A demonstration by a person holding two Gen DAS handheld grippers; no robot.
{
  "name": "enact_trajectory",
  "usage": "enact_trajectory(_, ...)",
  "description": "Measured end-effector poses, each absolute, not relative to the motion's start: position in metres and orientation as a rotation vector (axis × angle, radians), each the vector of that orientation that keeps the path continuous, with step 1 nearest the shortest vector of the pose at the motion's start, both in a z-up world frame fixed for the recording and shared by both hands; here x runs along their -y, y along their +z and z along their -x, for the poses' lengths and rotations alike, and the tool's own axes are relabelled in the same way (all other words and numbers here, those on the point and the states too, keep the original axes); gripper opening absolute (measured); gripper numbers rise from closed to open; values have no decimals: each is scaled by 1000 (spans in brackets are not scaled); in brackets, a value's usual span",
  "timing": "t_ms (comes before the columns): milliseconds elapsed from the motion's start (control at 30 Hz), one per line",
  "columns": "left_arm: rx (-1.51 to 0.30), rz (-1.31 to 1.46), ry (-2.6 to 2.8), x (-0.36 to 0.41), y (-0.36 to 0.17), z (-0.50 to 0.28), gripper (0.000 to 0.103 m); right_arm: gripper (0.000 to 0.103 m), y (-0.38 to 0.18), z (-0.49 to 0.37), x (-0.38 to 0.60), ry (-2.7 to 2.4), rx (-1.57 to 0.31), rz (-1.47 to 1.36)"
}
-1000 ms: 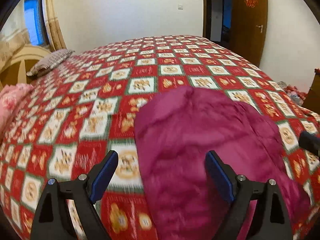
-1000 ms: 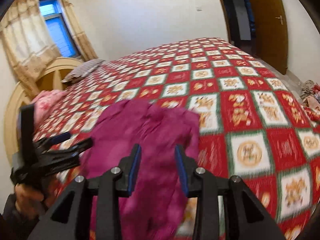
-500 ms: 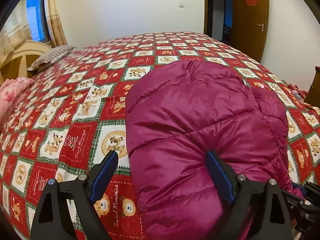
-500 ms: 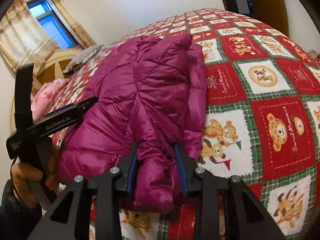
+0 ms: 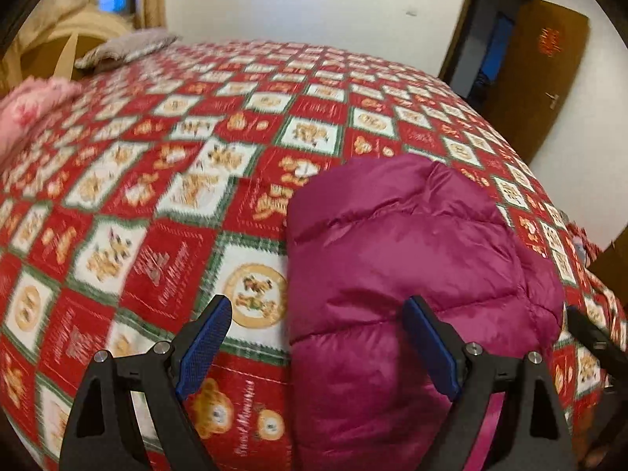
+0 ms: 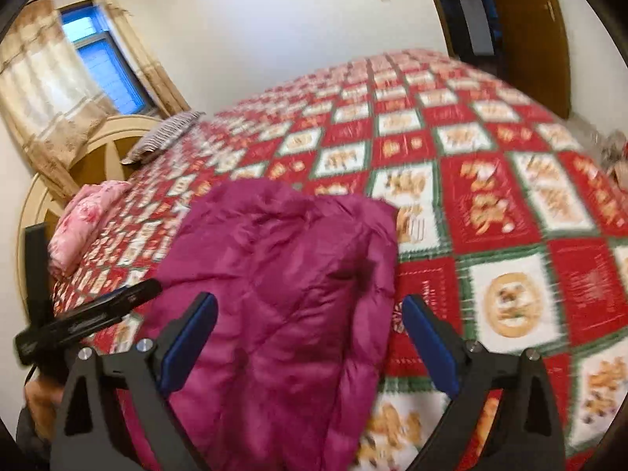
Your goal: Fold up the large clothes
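A magenta quilted puffer jacket lies folded into a thick bundle on the bed, near the bed's front edge, resting on the red, white and green checked bedspread printed with bear motifs. Left gripper: released, blue pads spread wide, one pad over bare bedspread, the other over the jacket's near end; neither pad pinches fabric. Right gripper: likewise released, jaws wide apart, straddling the jacket's right-hand edge, with one pad over the jacket and the other over the bedspread beside it. In the right wrist view the jacket shows creased, stitched panels and a folded edge running toward the front edge of the bed; the left gripper's black body sits at the jacket's left side, close to the fabric; contact there cannot be judged. Both views are motion-blurred. A pink floral quilt is bunched at the left edge of the bed, and a striped grey pillow rests at the far left corner against the cream headboard. A curtained window sits behind the headboard; a brown door stands open beyond the far right corner.
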State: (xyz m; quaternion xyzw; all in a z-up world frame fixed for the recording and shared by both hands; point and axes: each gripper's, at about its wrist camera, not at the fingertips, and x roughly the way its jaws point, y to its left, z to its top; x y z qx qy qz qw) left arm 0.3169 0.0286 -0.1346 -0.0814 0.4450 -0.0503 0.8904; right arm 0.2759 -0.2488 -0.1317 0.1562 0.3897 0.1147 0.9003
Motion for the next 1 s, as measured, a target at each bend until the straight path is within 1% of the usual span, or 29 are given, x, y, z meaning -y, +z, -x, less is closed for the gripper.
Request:
enact_trajectory(200, -935, 175, -87, -27, -143, -320, 91, 96, -164, -280, 253, 261, -846, -378)
enact_trajectory(367, -933, 169, -82, -26, -147, -325, 94, 96, -171, -279, 257, 294, -866, -413)
enact_trajectory(533, -946, 193, -111, -30, -143, -325, 95, 96, -169, -286, 254, 342, -874, -389)
enact_trajectory(667, -911, 245, -176, -29, -133, -323, 95, 98, -174, -290, 253, 370, -870, -403)
enact_trajectory(800, -990, 250, -229, -20, -159, -338, 95, 100, -176, -289, 248, 377, -851, -375)
enact_trajectory(867, -1011, 301, -230, -24, -168, -342, 100, 100, -177, -288, 246, 383, -845, -357)
enact_trajectory(1000, -1038, 345, -243, -28, -177, -347, 102, 102, -178, -292, 241, 394, -846, -322)
